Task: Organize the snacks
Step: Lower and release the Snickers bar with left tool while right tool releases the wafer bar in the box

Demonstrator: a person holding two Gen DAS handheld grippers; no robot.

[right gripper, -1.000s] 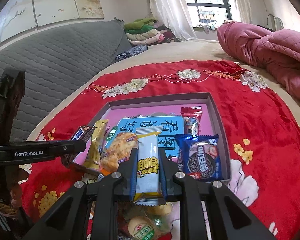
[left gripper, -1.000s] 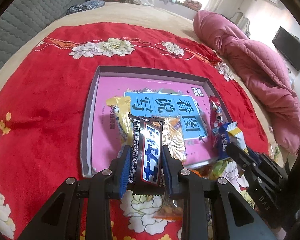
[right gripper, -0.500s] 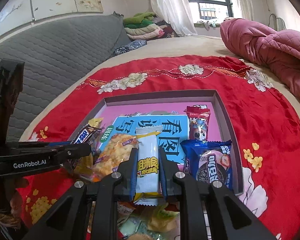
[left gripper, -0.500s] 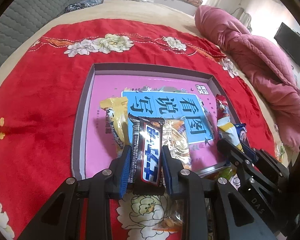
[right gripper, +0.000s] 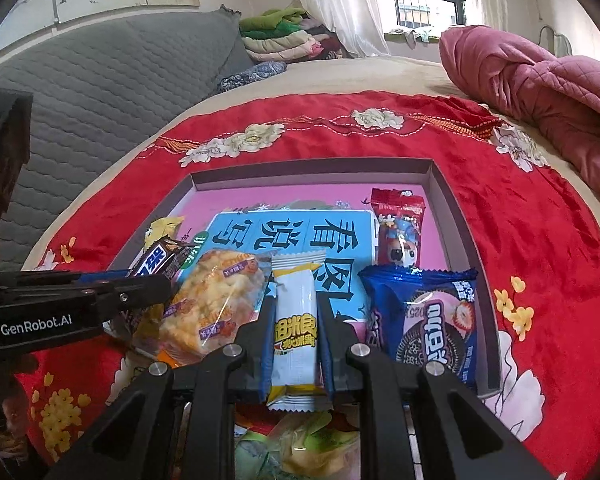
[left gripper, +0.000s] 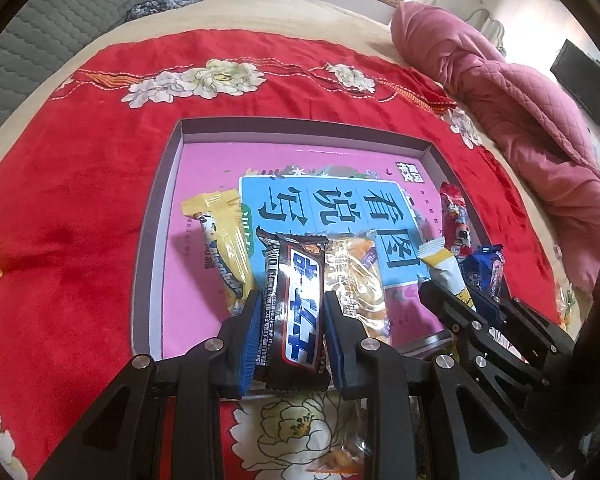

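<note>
My left gripper (left gripper: 290, 304) is shut on a dark chocolate bar (left gripper: 294, 300) with blue and white lettering, held over the near edge of the grey-rimmed pink tray (left gripper: 156, 216). My right gripper (right gripper: 294, 312) is shut on a white and yellow snack bar (right gripper: 296, 320) above the tray's near side (right gripper: 446, 196). Lying in the tray are a yellow candy pack (left gripper: 222, 248), a clear cracker bag (left gripper: 358, 280), a blue cookie pack (right gripper: 432, 320) and a red snack pack (right gripper: 398, 232). Each gripper shows in the other's view: the right gripper (left gripper: 452, 312) and the left gripper (right gripper: 140, 288).
The tray lies on a red flowered cloth (left gripper: 68, 208) spread over a bed. More loose snack packs (right gripper: 300, 444) lie on the cloth just before the tray. A pink quilt (left gripper: 520, 108) is bunched at the right, a grey quilted headboard (right gripper: 100, 80) at the left.
Both grippers have moved forward and lower over the tray with their snacks still held. The tray looks larger and nearer in both views.
</note>
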